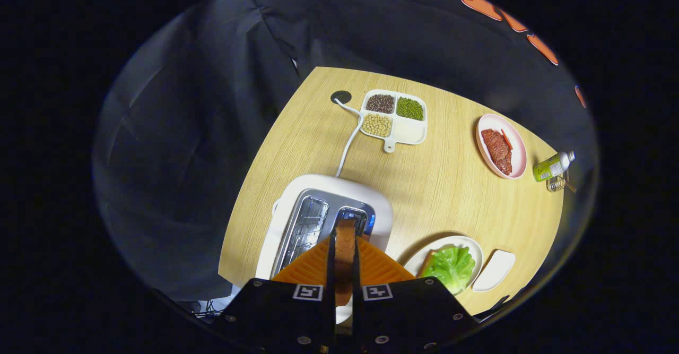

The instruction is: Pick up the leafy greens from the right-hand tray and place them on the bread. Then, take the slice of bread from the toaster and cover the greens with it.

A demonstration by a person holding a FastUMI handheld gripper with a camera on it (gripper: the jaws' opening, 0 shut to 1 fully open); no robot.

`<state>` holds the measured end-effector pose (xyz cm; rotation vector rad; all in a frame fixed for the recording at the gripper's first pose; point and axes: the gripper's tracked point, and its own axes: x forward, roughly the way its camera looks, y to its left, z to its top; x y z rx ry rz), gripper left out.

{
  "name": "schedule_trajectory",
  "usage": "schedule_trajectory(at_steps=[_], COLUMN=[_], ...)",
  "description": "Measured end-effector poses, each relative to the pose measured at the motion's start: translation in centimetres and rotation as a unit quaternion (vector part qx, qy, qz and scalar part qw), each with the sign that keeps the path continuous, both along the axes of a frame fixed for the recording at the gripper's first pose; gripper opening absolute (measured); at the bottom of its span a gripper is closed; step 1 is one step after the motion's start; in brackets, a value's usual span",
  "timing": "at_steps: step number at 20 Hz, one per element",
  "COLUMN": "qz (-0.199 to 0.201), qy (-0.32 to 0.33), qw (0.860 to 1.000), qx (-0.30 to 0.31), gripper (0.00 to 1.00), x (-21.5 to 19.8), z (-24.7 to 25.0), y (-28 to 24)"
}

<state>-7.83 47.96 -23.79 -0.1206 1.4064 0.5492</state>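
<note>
My gripper (pixel 345 256) is shut on a slice of bread (pixel 345 248), held on edge between both fingers, directly above the right slot of the white toaster (pixel 318 210). The slice looks lifted out of the slot. To the right of the fingers stands a white plate (pixel 467 248) with leafy greens (pixel 452 266) lying on a bread slice, whose brown edge (pixel 426 264) shows at the greens' left side. Just right of that plate lies a small empty white tray (pixel 496 270).
Beyond the toaster a white divided dish (pixel 408 131) holds dark, green and pale beans. A pink plate (pixel 517 152) with meat slices sits far right, a small green bottle (pixel 551 166) beside it. The toaster's white cord (pixel 347 141) runs to a table hole.
</note>
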Motion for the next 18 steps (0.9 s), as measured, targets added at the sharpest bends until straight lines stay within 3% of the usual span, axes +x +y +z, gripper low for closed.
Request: schedule_trajectory(at_steps=[5, 11, 18], qz=[-0.032, -0.072, -0.121], qy=[0.011, -0.002, -0.019], qw=[0.997, 0.984, 0.973], qx=[0.07, 0.165, 0.195], gripper=[0.08, 0.08, 0.08], x=[0.5, 1.8, 2.1], z=[2.3, 6.7, 6.8], y=[-0.8, -4.8, -13.4])
